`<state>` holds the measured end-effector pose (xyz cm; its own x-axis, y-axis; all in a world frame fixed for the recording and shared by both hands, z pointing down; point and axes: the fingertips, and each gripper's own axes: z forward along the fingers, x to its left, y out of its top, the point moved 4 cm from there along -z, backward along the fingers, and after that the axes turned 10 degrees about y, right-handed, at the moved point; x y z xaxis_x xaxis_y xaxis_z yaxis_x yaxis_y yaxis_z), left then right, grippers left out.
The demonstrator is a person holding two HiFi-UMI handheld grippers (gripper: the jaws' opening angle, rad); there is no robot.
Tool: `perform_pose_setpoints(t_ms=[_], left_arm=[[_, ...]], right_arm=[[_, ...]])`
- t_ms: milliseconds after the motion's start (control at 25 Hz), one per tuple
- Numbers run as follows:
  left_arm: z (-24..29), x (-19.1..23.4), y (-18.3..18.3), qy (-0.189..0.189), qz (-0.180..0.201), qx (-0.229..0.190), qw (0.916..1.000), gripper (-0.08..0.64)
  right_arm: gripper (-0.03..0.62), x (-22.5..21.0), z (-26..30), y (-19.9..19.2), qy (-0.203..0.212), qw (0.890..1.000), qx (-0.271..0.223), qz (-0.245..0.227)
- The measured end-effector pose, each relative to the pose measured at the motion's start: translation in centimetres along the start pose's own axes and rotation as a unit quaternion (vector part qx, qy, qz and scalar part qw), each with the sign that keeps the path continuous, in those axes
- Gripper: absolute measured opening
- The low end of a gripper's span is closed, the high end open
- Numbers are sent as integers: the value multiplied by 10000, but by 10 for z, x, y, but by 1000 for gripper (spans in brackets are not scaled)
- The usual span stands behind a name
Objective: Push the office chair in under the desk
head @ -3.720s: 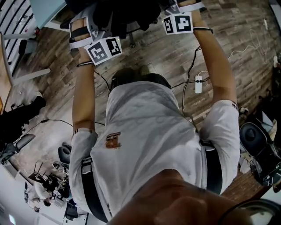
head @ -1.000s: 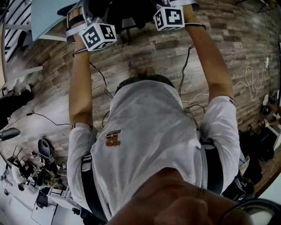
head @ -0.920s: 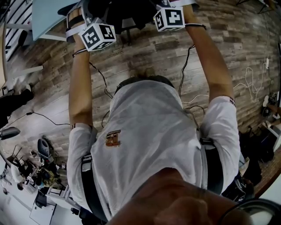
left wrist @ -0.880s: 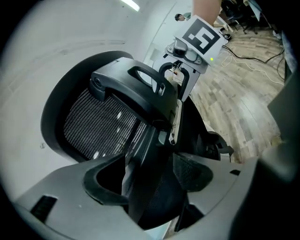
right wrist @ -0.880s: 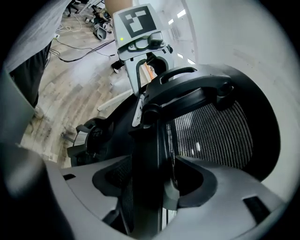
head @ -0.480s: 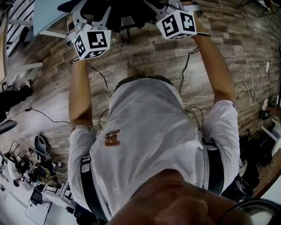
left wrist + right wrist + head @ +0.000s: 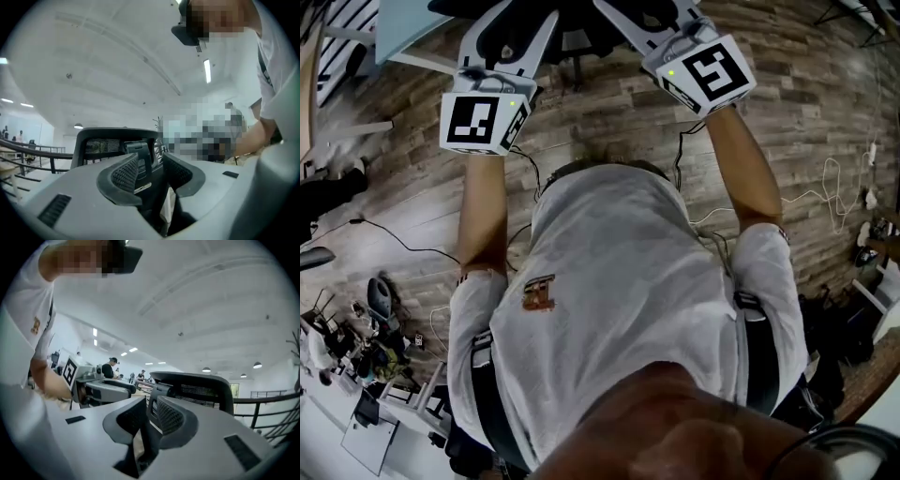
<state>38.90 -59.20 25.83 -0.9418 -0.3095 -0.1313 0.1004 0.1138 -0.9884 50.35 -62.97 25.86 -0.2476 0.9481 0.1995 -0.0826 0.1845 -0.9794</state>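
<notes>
From above, the person in the white shirt [image 7: 619,300] reaches both arms out over the plank floor [image 7: 609,112]. The left gripper [image 7: 520,23] and right gripper [image 7: 649,14] point level toward the dark office chair [image 7: 581,17] at the top edge. The chair sits just beside the corner of the pale blue counter [image 7: 408,28]; how far it goes underneath I cannot tell. Loose cables [image 7: 825,187] trail across the boards to the right. In the left gripper view the jaws stand partly spread, having just been closing. They pinch nothing, and through the gap shows the chair's mesh headrest [image 7: 105,143] and its dark bracket [image 7: 139,149], beyond the tips. The person's shirt and forearm fill the right side under a white ceiling. In the right gripper view the jaws have also just been closing and now leave only a narrow gap, again with nothing caught in it. The same headrest rises close behind them. To the left the other gripper hangs in the air with its marker cube [image 7: 70,372] facing this way, people [image 7: 112,366] stand far off, and a dark railing [image 7: 265,404] runs along the right.
</notes>
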Motion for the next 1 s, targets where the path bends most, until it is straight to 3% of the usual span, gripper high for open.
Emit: perform_pose_setpoints(t_ms=[200,360,1000], left_arm=[[-6,-11,5,-123,-444,-145,9988,101],[-10,-15,7,-107,-615,-241,9978,41],[-23,-28,6,-187,-730,-248,9968,20]], right_arm=[[55,15,-2,10,434,9917,-891,820],[43,29,0,12,715,9819,-1278,1201],[34,55,-3,5,692,9817,-1234,1275]])
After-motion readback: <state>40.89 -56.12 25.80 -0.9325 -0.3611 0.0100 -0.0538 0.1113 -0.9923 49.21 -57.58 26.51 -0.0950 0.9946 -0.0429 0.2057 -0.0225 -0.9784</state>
